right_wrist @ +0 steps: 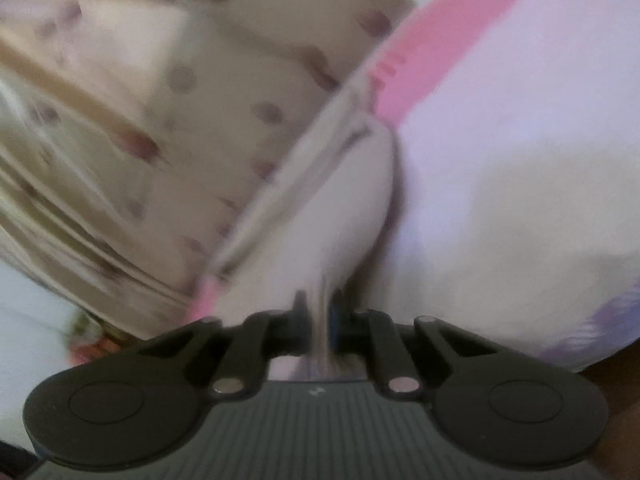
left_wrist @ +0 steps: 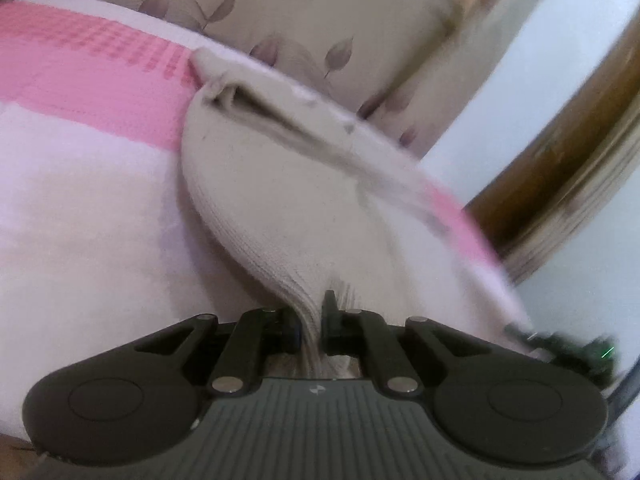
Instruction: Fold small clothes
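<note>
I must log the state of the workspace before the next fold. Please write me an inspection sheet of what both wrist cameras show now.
Surface: white towel with a pink stripe, spread under the work.
Job's things: one beige sock, stretched between both grippers, its open cuff away from the left camera.
Clutter: nothing seen.
Grippers: left gripper shut on one end of the sock; right gripper shut on the other end, fingers pinching the fabric.
Cables: nothing seen clearly; a dark object with a green light at the right edge, too blurred to name.
Surroundings: leaf-patterned cloth, brown wooden frame, pale wall; right view is motion-blurred.
</note>
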Demonstrator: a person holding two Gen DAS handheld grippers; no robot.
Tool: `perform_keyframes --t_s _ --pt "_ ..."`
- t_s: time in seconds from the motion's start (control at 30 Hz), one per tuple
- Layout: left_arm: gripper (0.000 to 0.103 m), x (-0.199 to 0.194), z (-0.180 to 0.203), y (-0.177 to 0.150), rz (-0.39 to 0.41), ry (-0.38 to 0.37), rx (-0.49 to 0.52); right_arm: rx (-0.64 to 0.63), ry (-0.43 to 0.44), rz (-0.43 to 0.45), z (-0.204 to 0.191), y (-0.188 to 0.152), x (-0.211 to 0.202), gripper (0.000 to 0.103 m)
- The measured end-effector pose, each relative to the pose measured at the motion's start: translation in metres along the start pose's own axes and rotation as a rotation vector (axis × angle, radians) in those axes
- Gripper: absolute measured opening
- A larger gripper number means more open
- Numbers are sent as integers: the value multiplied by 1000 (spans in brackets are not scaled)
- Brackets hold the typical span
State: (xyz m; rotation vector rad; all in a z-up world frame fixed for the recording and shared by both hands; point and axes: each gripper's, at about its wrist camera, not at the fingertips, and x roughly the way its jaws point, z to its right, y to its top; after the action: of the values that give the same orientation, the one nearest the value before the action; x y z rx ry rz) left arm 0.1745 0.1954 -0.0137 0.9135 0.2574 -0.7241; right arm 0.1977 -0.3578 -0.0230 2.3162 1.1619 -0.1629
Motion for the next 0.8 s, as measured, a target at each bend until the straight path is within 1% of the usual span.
perform_keyframes --t_s 0.17,0.23,0.37,0.5,0.57,0.67,0.73,0.8 --pt "9 -12 12 22 85 -21 -15 115 175 50 -10 18 7 10" --pt "9 -15 17 30 122 -23 -9 141 219 76 -16 26 13 10" --pt "9 -17 24 47 178 -47 -37 179 289 134 -22 49 27 10" --pt "9 -10 35 69 217 -60 -16 174 307 167 -28 75 47 10" --pt "9 -5 40 81 233 -69 -17 151 287 181 -31 87 54 10" --pt "9 4 47 94 247 -78 -8 175 283 191 -27 98 63 8" --pt "9 9 51 100 254 -74 7 171 260 200 -27 105 65 8" --pt "9 16 53 107 263 -64 9 180 260 206 -25 112 69 8"
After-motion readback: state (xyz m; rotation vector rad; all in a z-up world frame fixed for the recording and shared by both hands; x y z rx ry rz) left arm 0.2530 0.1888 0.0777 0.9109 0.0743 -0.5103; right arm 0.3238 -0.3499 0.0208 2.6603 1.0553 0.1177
